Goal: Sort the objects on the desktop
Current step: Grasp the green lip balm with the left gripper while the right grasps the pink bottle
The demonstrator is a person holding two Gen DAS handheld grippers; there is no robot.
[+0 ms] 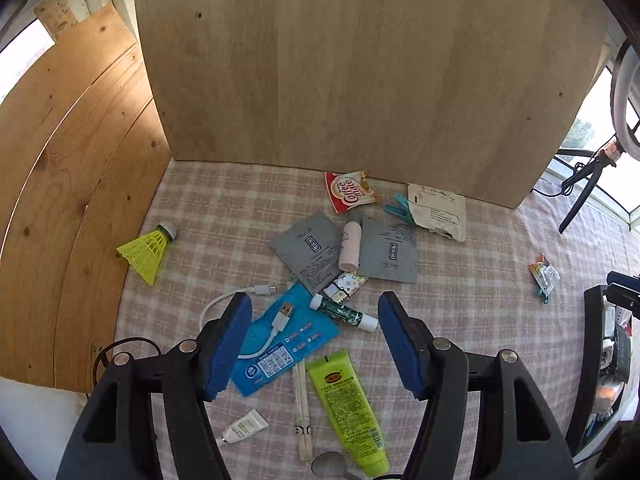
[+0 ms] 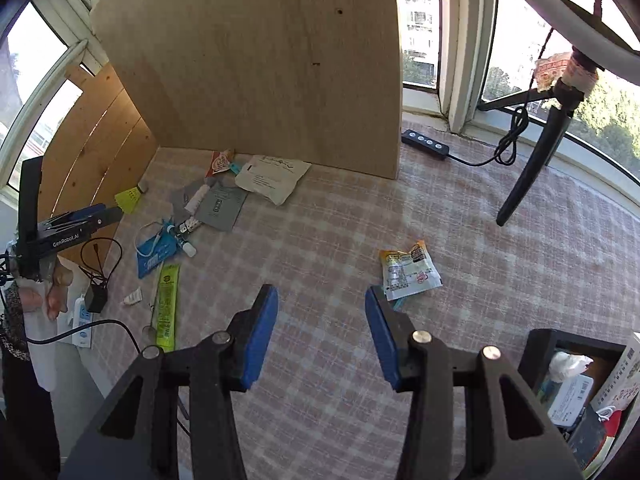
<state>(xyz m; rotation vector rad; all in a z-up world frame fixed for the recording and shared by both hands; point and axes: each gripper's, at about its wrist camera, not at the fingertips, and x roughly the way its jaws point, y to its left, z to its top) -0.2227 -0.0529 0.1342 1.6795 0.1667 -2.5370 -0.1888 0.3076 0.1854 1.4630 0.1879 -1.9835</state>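
Desktop objects lie scattered on a checked tablecloth [image 1: 208, 216] before an upright wooden board [image 1: 352, 72]. Farthest left sits a yellow shuttlecock [image 1: 146, 250], apart from the rest. Next, the left gripper [image 1: 314, 336] hangs with jaws wide apart, holding nothing, above a blue packet [image 1: 280, 344] crossed by a white USB cable [image 1: 276, 320], with a green tube [image 1: 348, 400] just below. Behind them lie grey sachets [image 1: 308, 252] flanking a pink bottle [image 1: 350, 246]. Rightmost, the right gripper [image 2: 322, 332] gapes equally empty beside a snack packet [image 2: 408, 274], well apart from the pile.
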